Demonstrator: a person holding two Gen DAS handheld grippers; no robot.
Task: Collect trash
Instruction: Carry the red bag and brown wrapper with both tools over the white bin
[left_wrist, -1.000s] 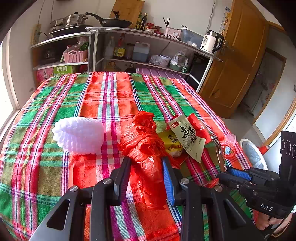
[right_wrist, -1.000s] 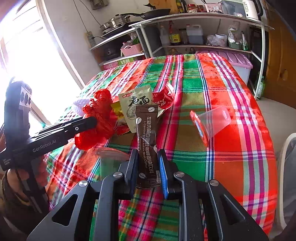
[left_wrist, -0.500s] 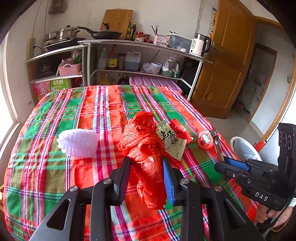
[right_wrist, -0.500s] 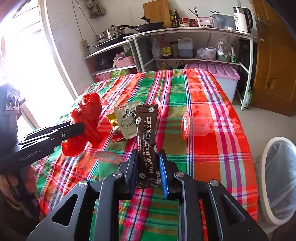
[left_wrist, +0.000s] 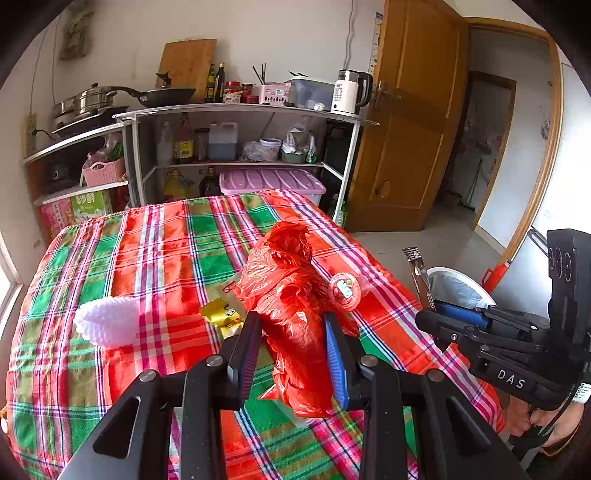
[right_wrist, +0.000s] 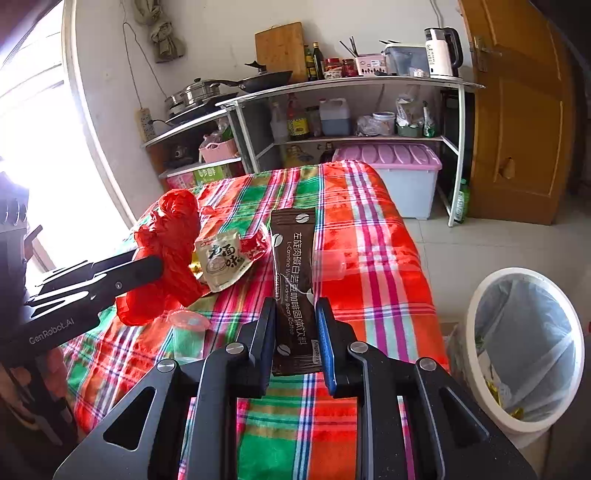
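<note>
My left gripper (left_wrist: 293, 332) is shut on a crumpled red plastic bag (left_wrist: 295, 295) and holds it above the plaid-covered table (left_wrist: 155, 251). My right gripper (right_wrist: 295, 314) is shut on a long brown coffee sachet (right_wrist: 293, 280), held upright over the table's right side. In the left wrist view the right gripper (left_wrist: 428, 315) shows at the right with the sachet's end (left_wrist: 419, 277). A white trash bin with a clear liner (right_wrist: 524, 350) stands on the floor right of the table. On the table lie a white foam net (left_wrist: 107, 325), a yellow wrapper (left_wrist: 221, 314), a noodle packet (right_wrist: 223, 258) and a clear cup with a red lid (left_wrist: 345, 290).
Metal shelves (left_wrist: 240, 140) with pots, bottles and a kettle stand behind the table. A lilac-lidded storage box (right_wrist: 399, 173) sits under them. A wooden door (left_wrist: 410, 122) is at the right. A bright window (right_wrist: 33, 140) is at the left.
Both grippers have risen and pulled back with their loads, and both views swung right. The trash bin has come into view in both views.
</note>
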